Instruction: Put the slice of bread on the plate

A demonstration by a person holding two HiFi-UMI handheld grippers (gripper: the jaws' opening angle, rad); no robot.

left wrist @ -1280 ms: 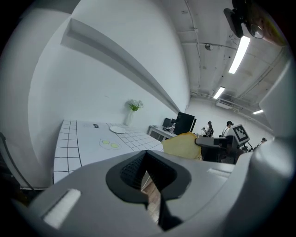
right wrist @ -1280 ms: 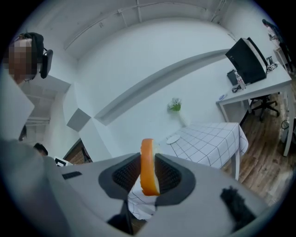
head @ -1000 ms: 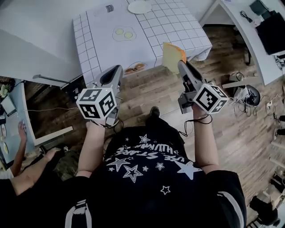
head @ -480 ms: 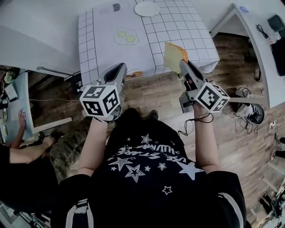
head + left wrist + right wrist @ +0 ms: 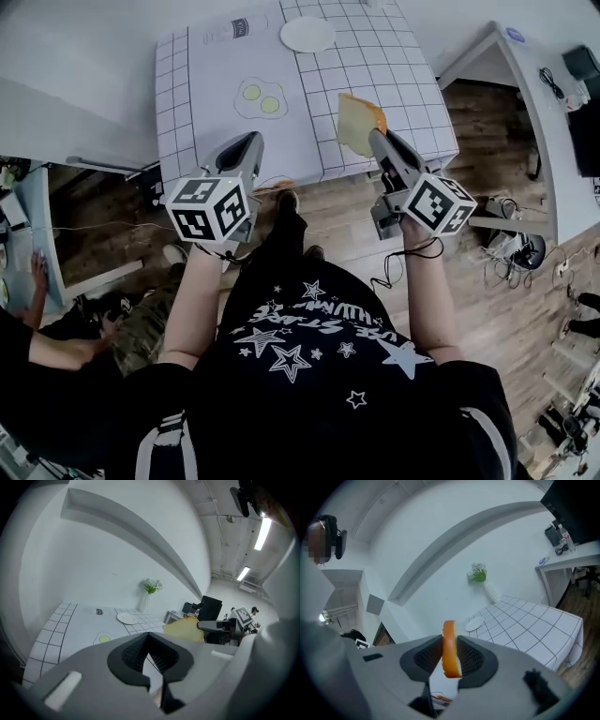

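From the head view, the checked table [image 5: 394, 56] stood ahead of the person, with a white plate [image 5: 307, 34] near its far edge and a fried-egg picture [image 5: 260, 97] printed on the cloth nearer the middle. The right gripper [image 5: 375, 136] reached in over the table's near right corner and held the slice of bread [image 5: 354, 122] on edge above the cloth, well apart from the plate. The left gripper [image 5: 246, 150] hovered just short of the table's near edge, carrying nothing.

In the left gripper view, the left gripper [image 5: 149, 641] had its jaws pressed together at the tips with nothing between them. Beyond them lay the table with the egg picture and the plate [image 5: 126, 618], and a vase of flowers [image 5: 149, 592] stood at the table's far side. Over the table's right side the slice of bread [image 5: 183, 629] hung from the other gripper's jaws.

In the right gripper view, the right gripper [image 5: 451, 660] was clamped on the slice of bread [image 5: 450, 641]. The slice stood upright between the two ribbed pads, its orange crust facing the camera and both pads against its faces. Past it the plate [image 5: 475, 624] lay on the table [image 5: 529, 625], toward the far side, close to the vase.
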